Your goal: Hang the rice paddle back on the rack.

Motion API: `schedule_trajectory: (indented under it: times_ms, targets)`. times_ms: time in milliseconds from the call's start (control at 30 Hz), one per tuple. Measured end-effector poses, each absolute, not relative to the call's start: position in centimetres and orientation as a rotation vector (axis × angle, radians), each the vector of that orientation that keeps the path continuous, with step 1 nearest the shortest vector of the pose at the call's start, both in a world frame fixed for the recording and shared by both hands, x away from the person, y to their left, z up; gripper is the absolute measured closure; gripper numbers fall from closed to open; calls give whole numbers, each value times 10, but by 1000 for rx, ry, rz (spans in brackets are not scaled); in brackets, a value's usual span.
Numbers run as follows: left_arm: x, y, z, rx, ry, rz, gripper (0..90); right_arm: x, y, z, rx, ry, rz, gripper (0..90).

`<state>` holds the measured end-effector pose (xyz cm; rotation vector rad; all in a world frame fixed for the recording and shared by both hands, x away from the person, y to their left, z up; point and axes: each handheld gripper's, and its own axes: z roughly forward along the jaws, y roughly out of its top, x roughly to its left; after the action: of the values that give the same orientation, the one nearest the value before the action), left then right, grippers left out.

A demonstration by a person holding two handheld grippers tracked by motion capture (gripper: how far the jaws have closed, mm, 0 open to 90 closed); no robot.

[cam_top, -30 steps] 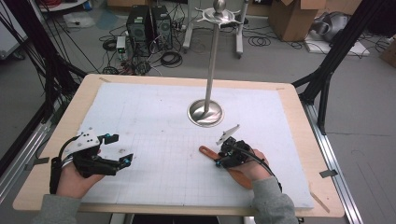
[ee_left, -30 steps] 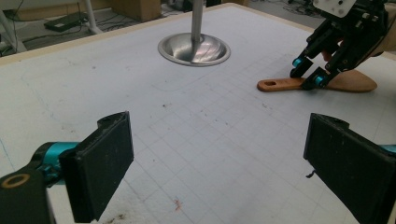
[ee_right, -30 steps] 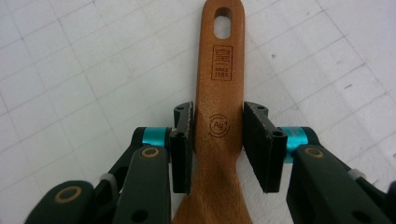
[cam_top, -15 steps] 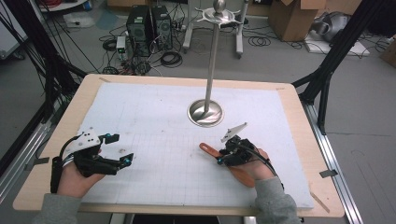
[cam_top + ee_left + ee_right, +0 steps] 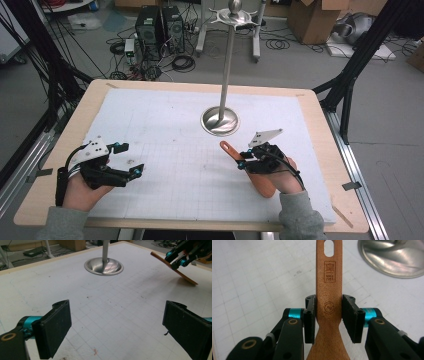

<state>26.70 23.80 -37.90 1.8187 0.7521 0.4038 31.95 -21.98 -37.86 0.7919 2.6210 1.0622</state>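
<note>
The stand [image 5: 220, 120] sits on the table [image 5: 165, 130], past the middle. The spatula [image 5: 250, 170] is in front of it, a bit to the right, between the right gripper [image 5: 242, 161] jaws. The left gripper [image 5: 131, 160] is far left

The flat orange-brown wooden spatula handle [image 5: 329, 290] is carrying all the legible marks, burnt into its face in the right gripper view. Just below the oval hanging hole, a small square stamp is showing a character-like sign that is too fine to make out, with "SINCE 1903" standing beneath it. Lower down, level with the black pads on either side, a round mark is reading "Ag+" inside a circle.
</note>
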Motion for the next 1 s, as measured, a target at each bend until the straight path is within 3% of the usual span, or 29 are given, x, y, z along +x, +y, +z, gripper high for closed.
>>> schedule_trajectory:
  times_ms: [1000]
  targets:
    - [268,237,-380,1824,750,404,88,307,-254,-348,829,2347,1330,645]
